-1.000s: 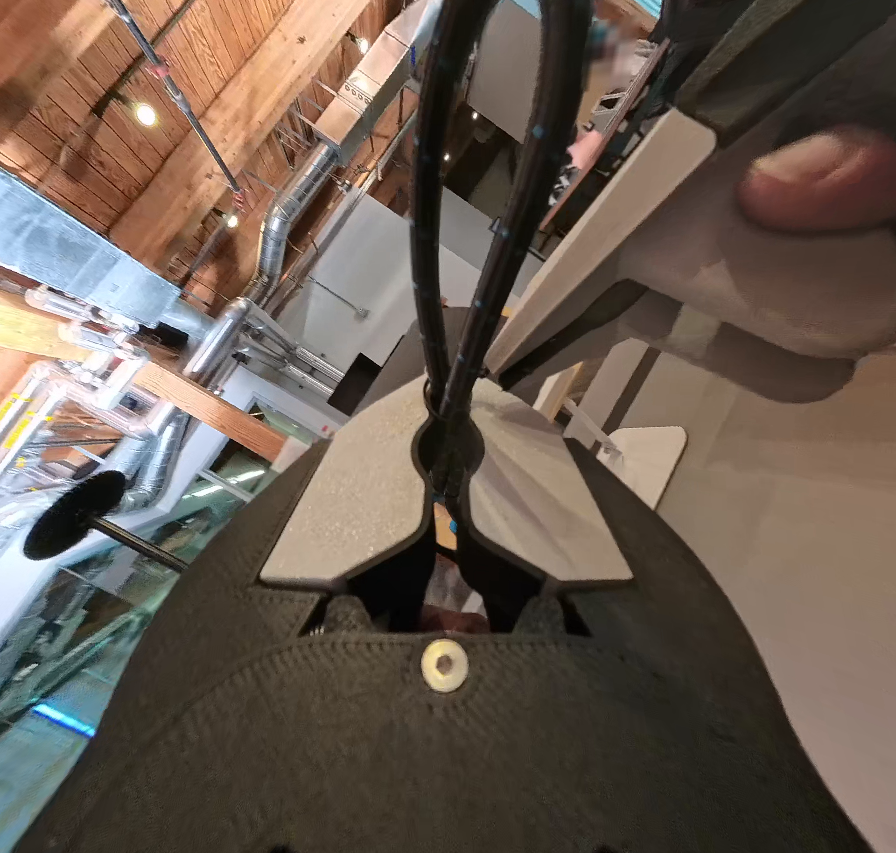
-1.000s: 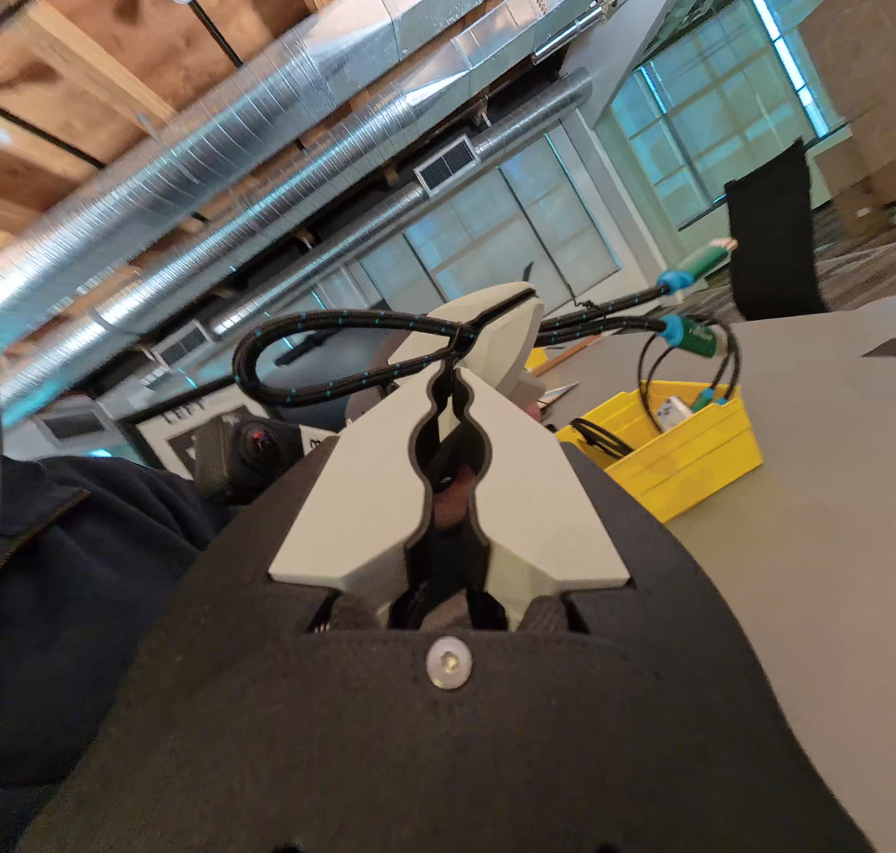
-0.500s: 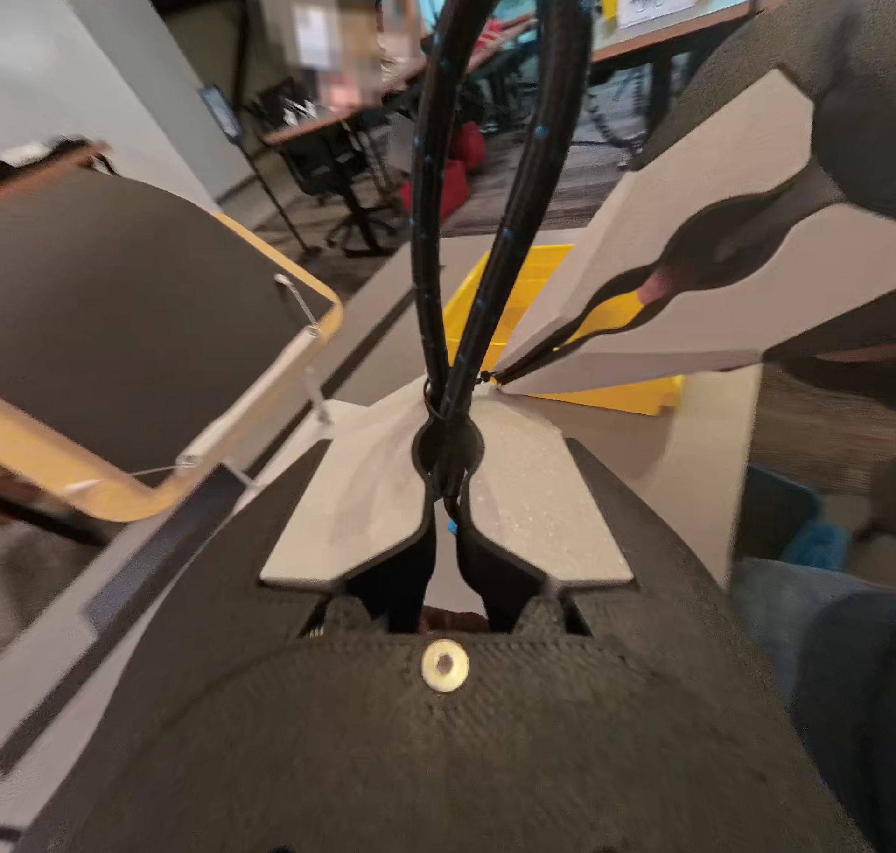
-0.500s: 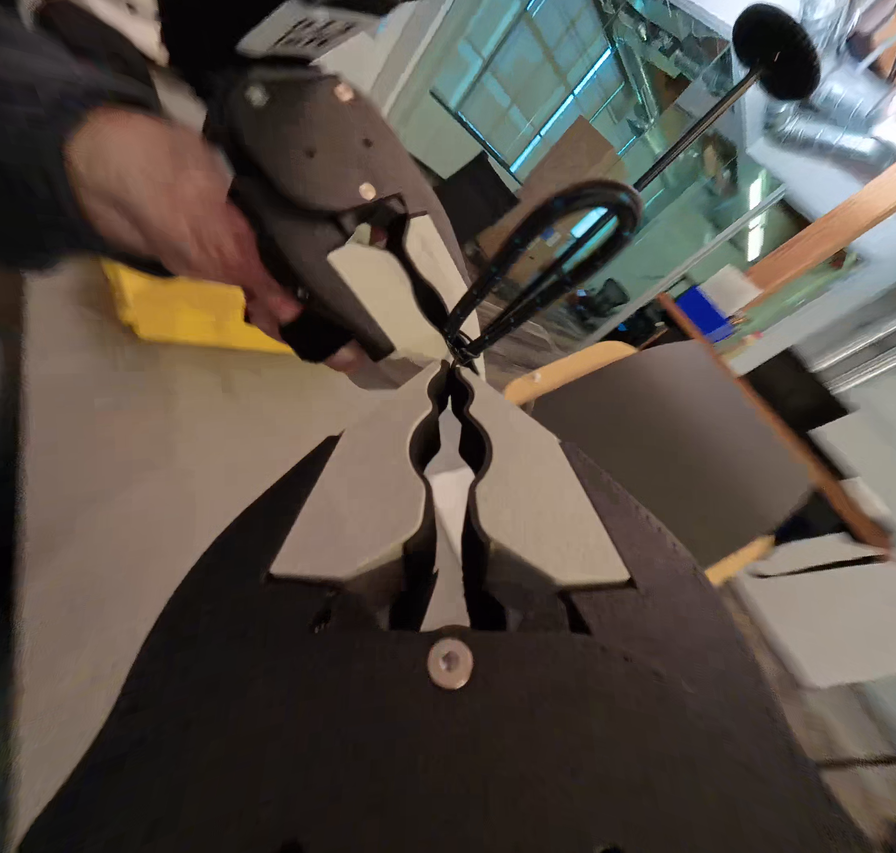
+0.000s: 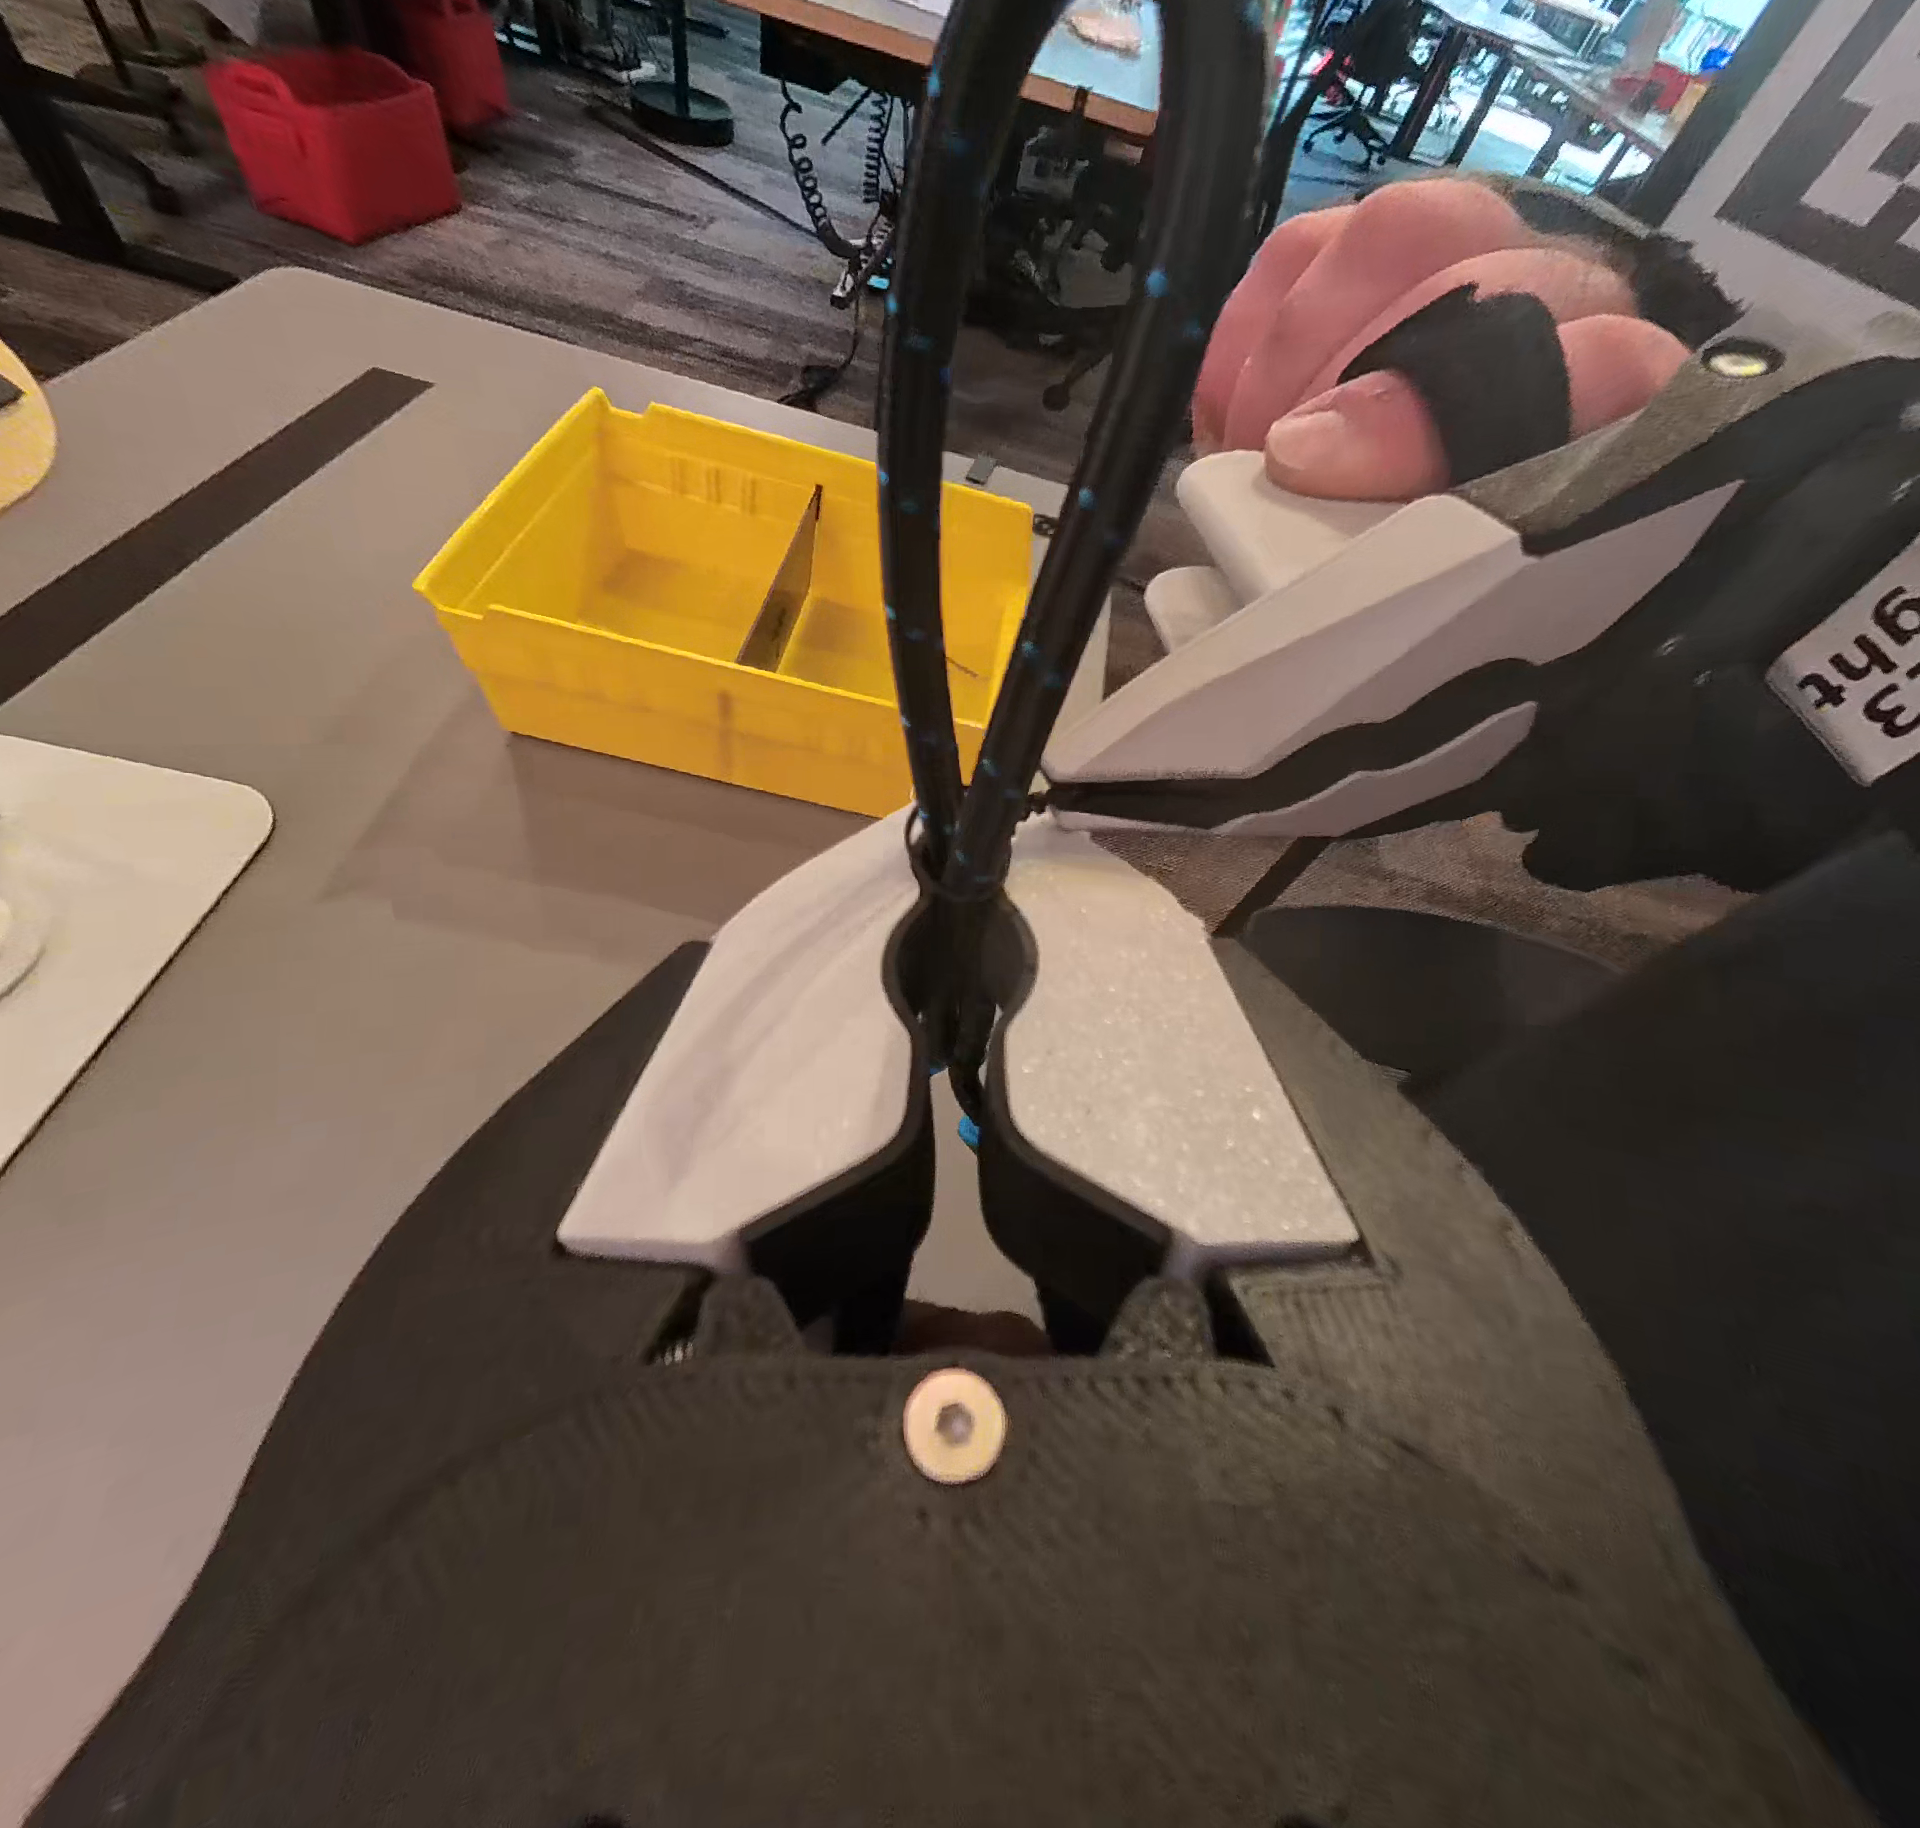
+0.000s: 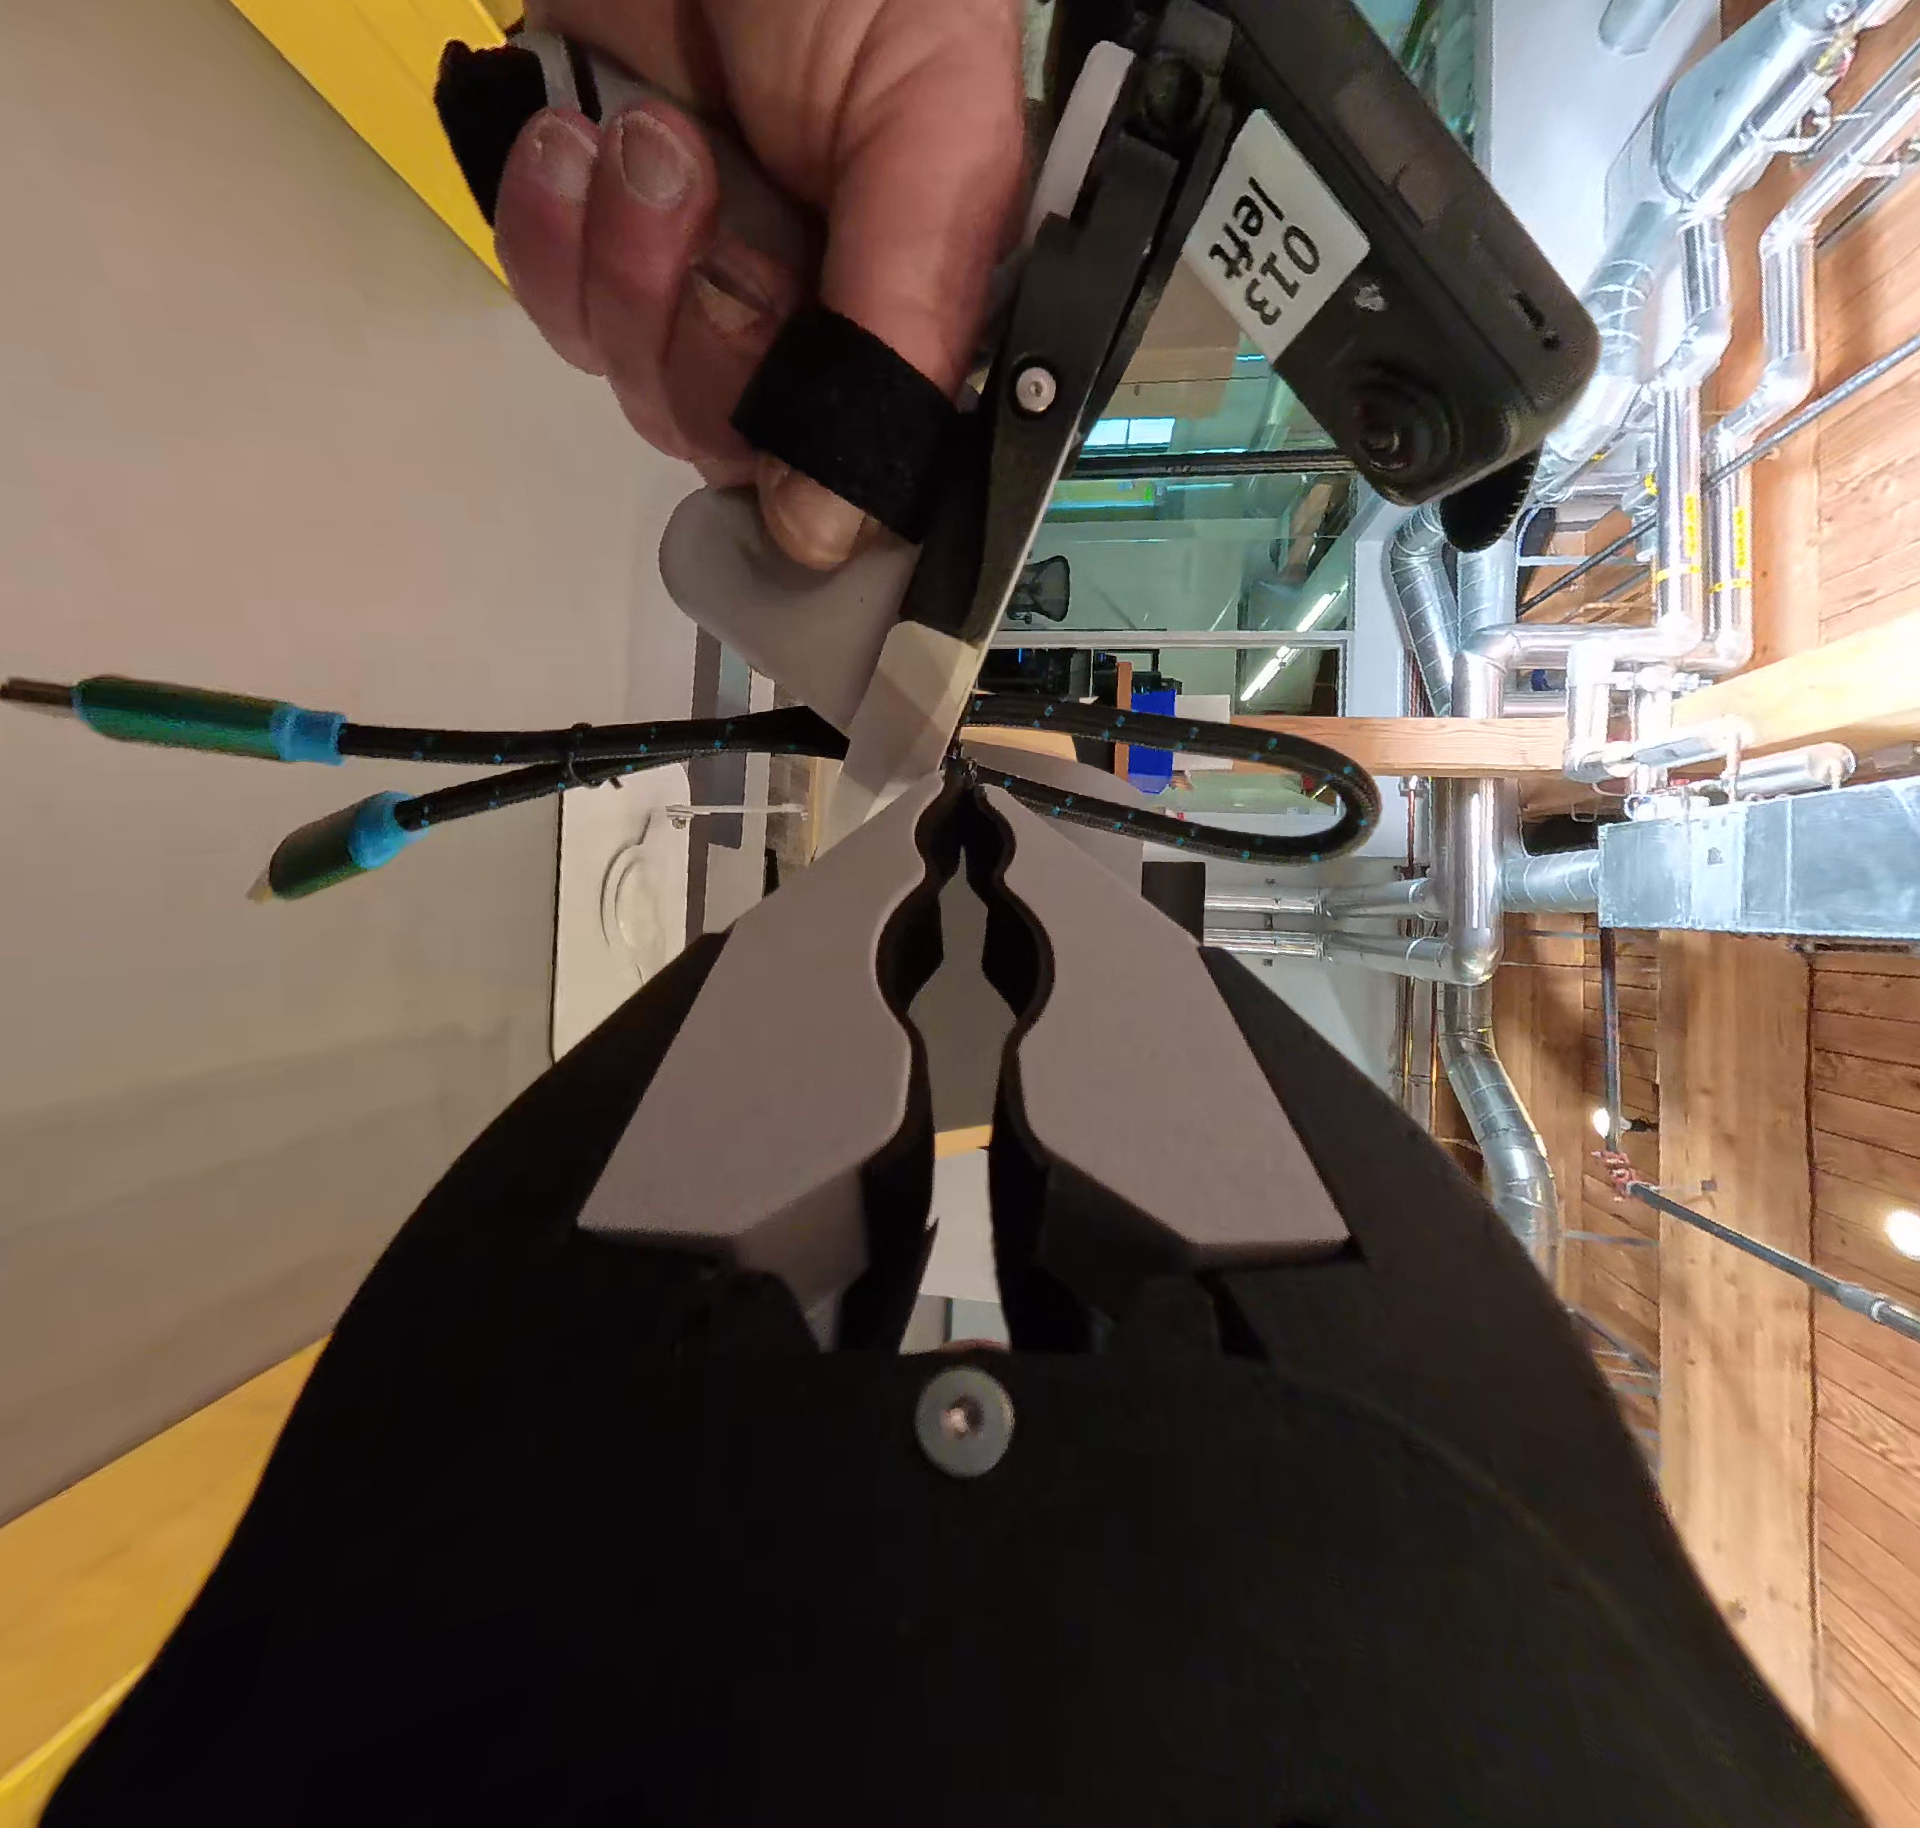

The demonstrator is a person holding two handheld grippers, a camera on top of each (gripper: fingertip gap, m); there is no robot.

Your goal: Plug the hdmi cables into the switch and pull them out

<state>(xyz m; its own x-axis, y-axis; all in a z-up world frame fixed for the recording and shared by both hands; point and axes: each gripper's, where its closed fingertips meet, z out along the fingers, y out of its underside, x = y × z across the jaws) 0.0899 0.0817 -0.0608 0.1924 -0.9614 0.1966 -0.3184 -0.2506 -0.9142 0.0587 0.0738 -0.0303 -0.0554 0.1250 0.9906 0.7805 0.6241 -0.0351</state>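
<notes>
The left claw [image 5: 961, 905] is clamped on a folded HDMI cable [image 5: 914, 531], black braid flecked with blue, gripping it right where a thin black tie [image 5: 940, 879] bundles the strands. The loop stands up above the claw, and in the right wrist view the two green plugs with blue collars [image 6: 197, 718] stick out the other side, in the air beside the grey surface [image 5: 343, 999]. The right claw [image 6: 961, 791] has its tips pressed together at that same spot; it seems to be pinching the tie, though I cannot make out for certain what is between them. No switch shows in either view, so the plugging looks some way off; the job in hand appears to be freeing the bundle. To do it well, the left claw should hold firm on the cable while the right pulls the tie away along the strands, gently, so the braid is not kinked. The divided yellow bin [image 5: 727, 625] sits just beyond on the surface.
</notes>
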